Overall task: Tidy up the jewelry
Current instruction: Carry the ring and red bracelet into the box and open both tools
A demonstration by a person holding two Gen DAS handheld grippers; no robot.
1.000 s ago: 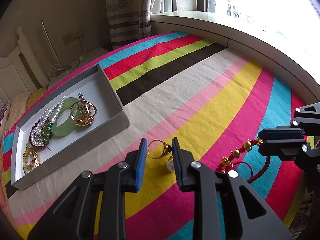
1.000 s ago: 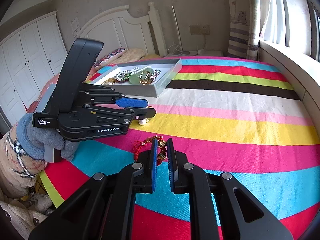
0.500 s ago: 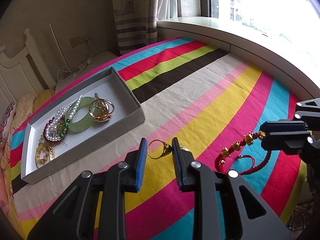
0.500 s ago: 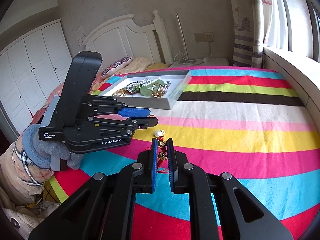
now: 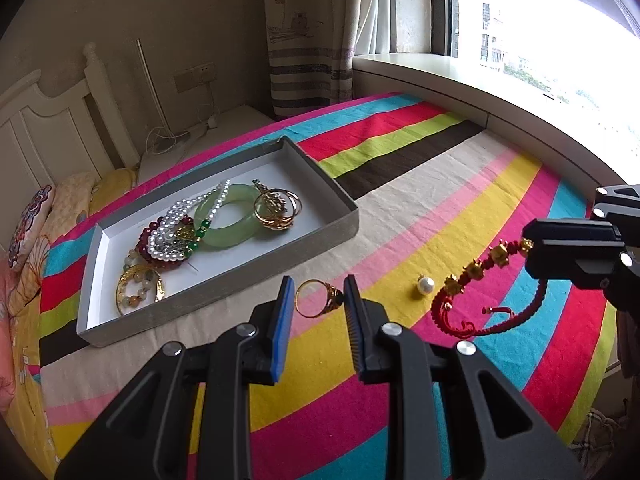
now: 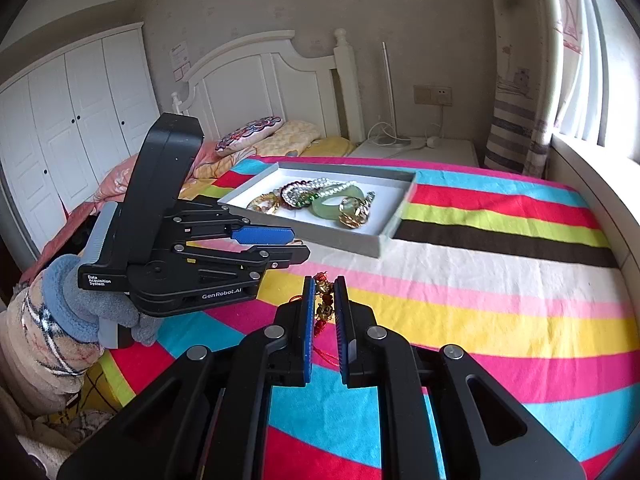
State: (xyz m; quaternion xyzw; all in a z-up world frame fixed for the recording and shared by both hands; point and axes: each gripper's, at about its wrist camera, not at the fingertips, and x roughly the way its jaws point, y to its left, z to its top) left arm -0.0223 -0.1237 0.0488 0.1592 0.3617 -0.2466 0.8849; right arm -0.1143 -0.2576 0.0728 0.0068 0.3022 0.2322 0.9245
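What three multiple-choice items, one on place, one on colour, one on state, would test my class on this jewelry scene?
1. Where does the loose pearl lie?
A. In the box
B. On the bedspread
C. On the windowsill

2. What colour is the bangle in the box?
A. Pale green
B. Blue
C. Black

3. What is the right gripper doing?
A. Gaping wide, holding nothing
B. Lying in the box
C. Shut on the red bracelet

Answers:
1 B: the pearl sits on a yellow stripe, outside the box.
2 A: the ring-shaped bangle is translucent pale green.
3 C: the bracelet's gold beads sit pinched between its jaws and the cord hangs below. The left gripper, meanwhile, holds a gold ring.
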